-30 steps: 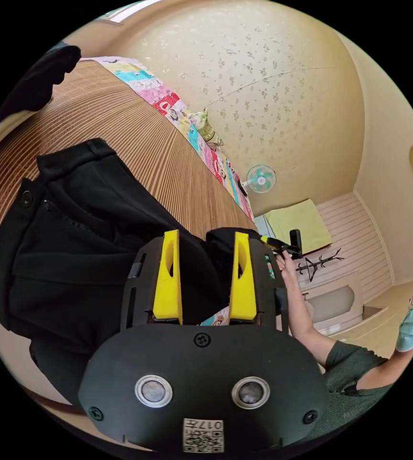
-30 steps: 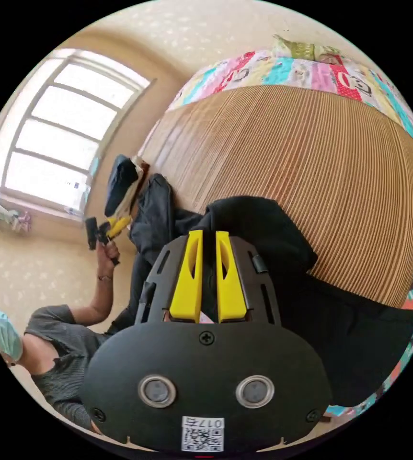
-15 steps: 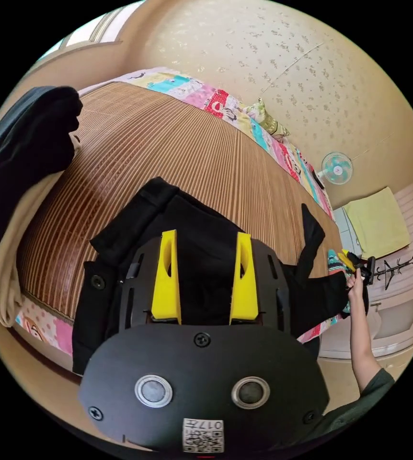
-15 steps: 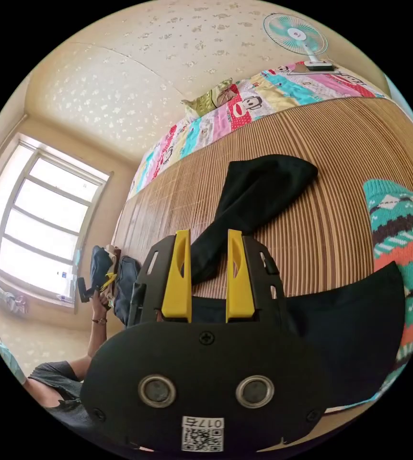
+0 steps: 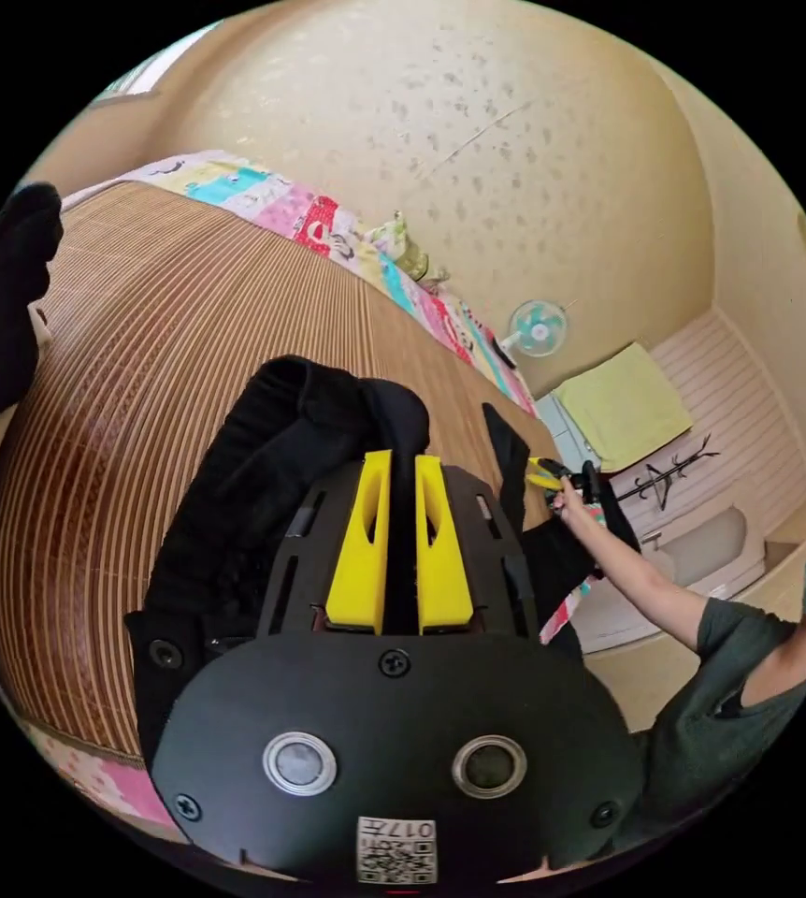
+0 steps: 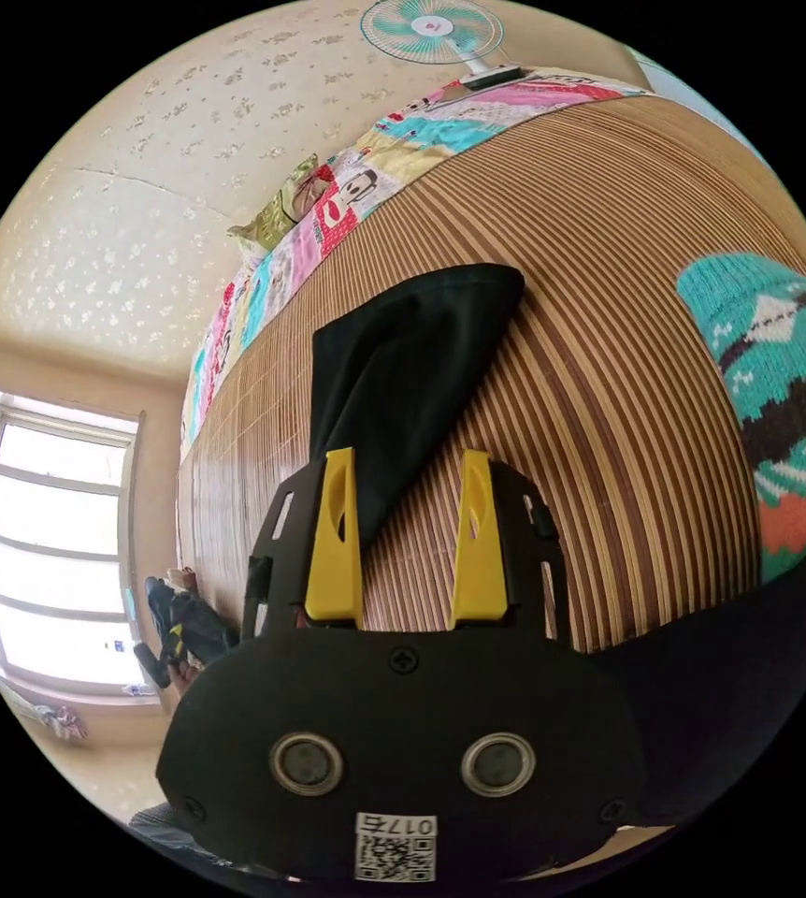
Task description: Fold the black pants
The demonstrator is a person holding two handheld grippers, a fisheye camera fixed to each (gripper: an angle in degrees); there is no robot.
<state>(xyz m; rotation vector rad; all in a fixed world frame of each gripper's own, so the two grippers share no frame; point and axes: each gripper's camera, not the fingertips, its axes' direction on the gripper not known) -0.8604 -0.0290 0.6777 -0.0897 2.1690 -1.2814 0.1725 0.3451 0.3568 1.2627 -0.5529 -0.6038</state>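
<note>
Lying across the bamboo mat (image 5: pixel 169 309) on the bed, the black pants (image 5: pixel 263 468) are bunched at the waistband end right under the left gripper (image 5: pixel 400 524), whose yellow jaws stand nearly together with a fold of the black cloth pinched between them. A button on the pants shows just to the left of that gripper's black body. Beyond it, toward the far right of the left gripper view, the person's hand (image 5: pixel 571 500) holds the right gripper (image 5: pixel 545 474) near the end of a pant leg that sticks up at the mat's edge. In the right gripper view, the right gripper (image 6: pixel 410 533) hangs with its jaws wide apart and nothing between them; the tapered pant leg (image 6: pixel 403 374) lies flat on the mat just ahead of it, its tip reaching in between the jaws' line without being pinched. A teal patterned knit (image 6: pixel 777 374) sits to the right of that gripper, a patchwork sheet (image 6: pixel 328 215) borders the mat beyond, and a fan (image 6: pixel 431 23) stands further off.
</note>
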